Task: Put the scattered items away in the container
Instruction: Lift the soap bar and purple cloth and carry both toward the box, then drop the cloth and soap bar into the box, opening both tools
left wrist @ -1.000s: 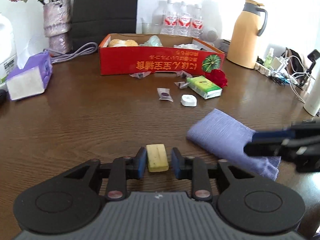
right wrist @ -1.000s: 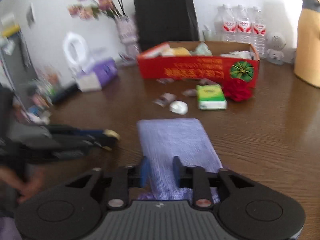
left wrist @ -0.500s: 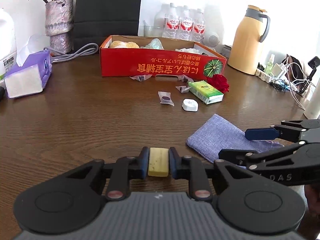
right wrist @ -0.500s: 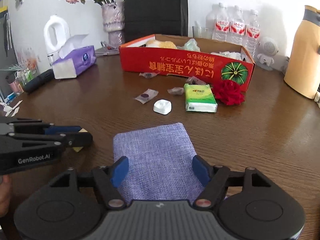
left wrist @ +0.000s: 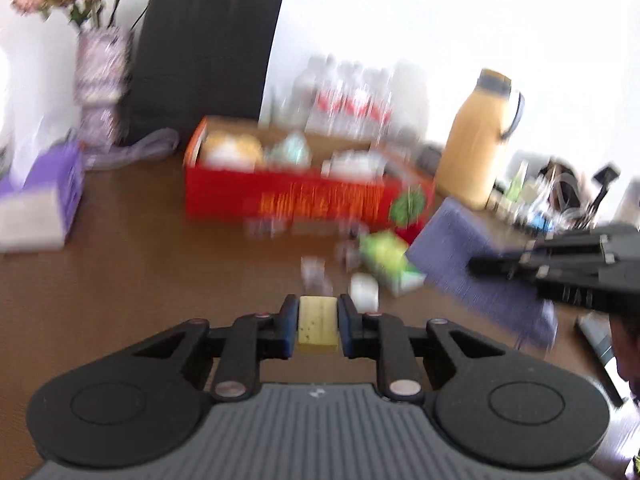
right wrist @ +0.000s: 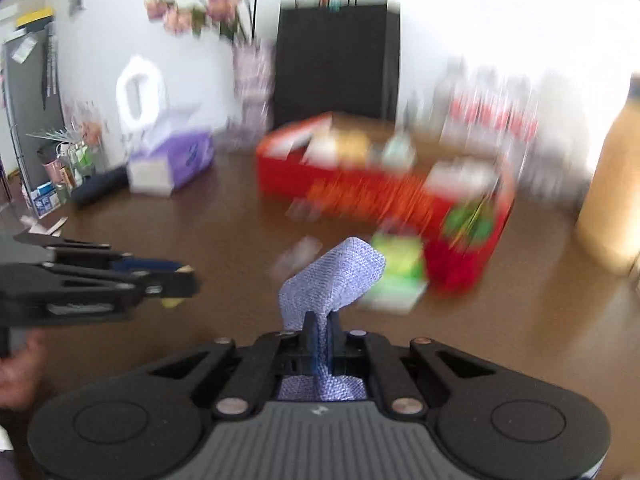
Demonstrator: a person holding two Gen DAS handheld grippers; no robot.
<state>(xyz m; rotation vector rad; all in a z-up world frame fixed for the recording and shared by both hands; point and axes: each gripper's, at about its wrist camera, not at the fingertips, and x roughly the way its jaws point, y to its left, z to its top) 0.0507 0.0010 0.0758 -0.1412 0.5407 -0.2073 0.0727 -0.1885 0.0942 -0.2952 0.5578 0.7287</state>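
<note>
My left gripper (left wrist: 318, 322) is shut on a yellow sponge block (left wrist: 317, 325) and holds it above the table. My right gripper (right wrist: 322, 340) is shut on a purple cloth (right wrist: 334, 278), lifted off the table; the cloth also hangs at the right of the left wrist view (left wrist: 476, 262). The red cardboard box (left wrist: 296, 196) stands ahead with several items inside. A green packet (left wrist: 390, 262), a white cap (left wrist: 364, 290), small wrappers (left wrist: 314, 272) and a red flower (right wrist: 456, 270) lie in front of the box.
A purple tissue box (left wrist: 38, 210) sits at the left, with a vase (left wrist: 100, 96) and black bag (left wrist: 200, 64) behind. Water bottles (left wrist: 348, 100) and a tan thermos (left wrist: 478, 152) stand behind the box. Cables and clutter (left wrist: 560, 200) fill the far right.
My right gripper has shut on the purple cloth and lifted it off the table. Both grippers have risen and moved toward the red box; the sponge stays held.
</note>
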